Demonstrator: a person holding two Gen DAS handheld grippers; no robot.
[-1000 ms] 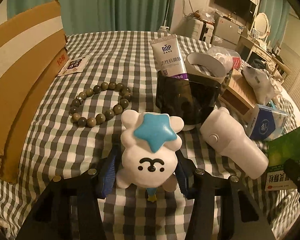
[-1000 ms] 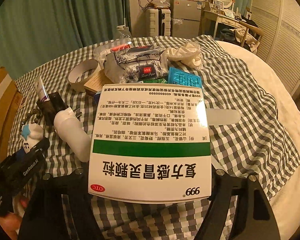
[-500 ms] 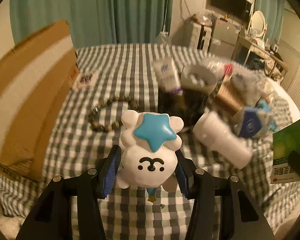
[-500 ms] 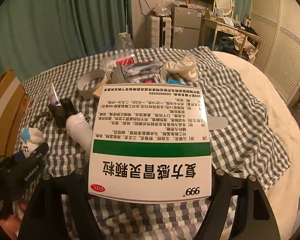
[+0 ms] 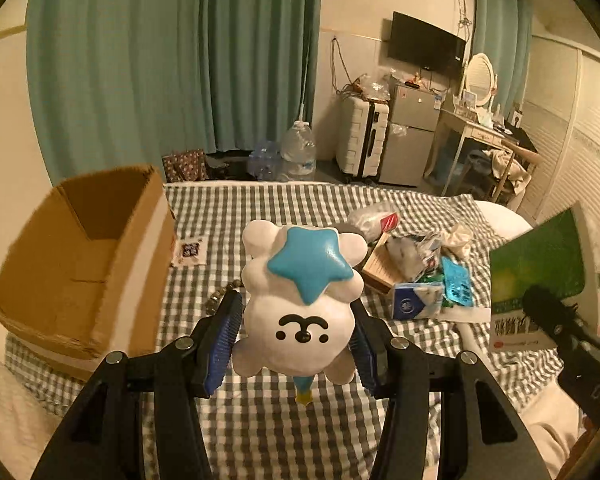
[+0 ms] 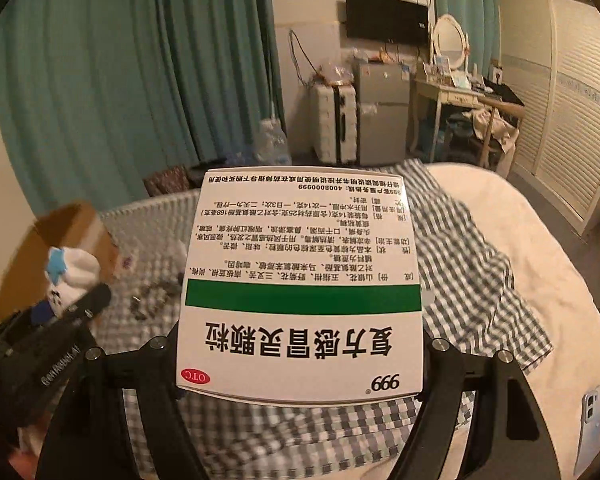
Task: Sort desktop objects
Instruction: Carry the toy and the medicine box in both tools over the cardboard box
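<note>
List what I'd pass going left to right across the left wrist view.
Open brown cardboard box → white plush toy with a blue star, gripped in the left tongs → blue tissue pack → green and white medicine box held by the right tongs.

Home bedroom: checked bedspread [image 5: 260, 208], vanity mirror [image 5: 480, 78], wall television [image 5: 426, 48].

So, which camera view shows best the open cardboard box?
The left wrist view. There the cardboard box is sharp at the left, with its open top and inner walls visible. In the right wrist view the box is blurred, small at the left edge, and partly hidden behind the white star toy.
</note>
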